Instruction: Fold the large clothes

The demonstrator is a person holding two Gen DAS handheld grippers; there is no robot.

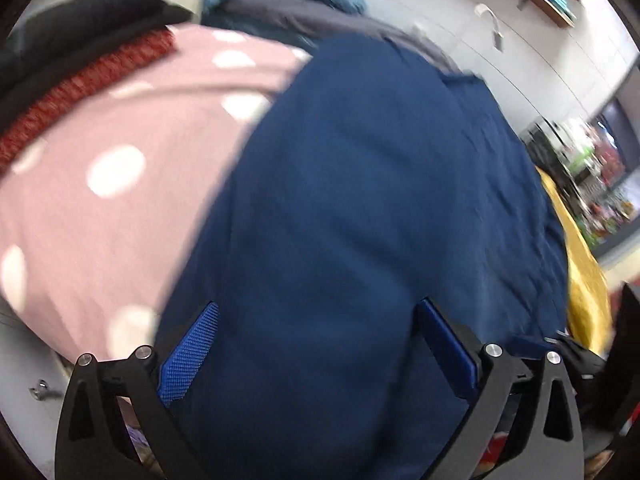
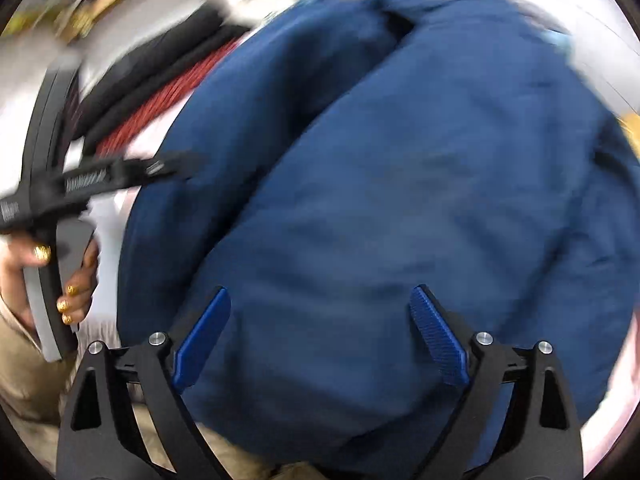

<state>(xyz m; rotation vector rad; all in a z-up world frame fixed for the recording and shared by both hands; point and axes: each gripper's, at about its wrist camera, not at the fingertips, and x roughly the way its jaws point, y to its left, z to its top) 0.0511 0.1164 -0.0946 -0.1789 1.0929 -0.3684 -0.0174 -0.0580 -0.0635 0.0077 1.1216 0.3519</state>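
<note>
Both wrist views close above navy garment [image 1: 360, 200]

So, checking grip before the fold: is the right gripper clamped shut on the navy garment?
No, the right gripper stands wide open over the navy garment.

I see navy garment [image 1: 360, 200]: matt woven cloth, faintly creased. Pink spotted fabric [image 1: 120, 200]: soft, matt. Left gripper [image 1: 316, 344] pads [image 1: 188, 354]: blue textured plastic; frame matt black, bolts shiny metal.
</note>
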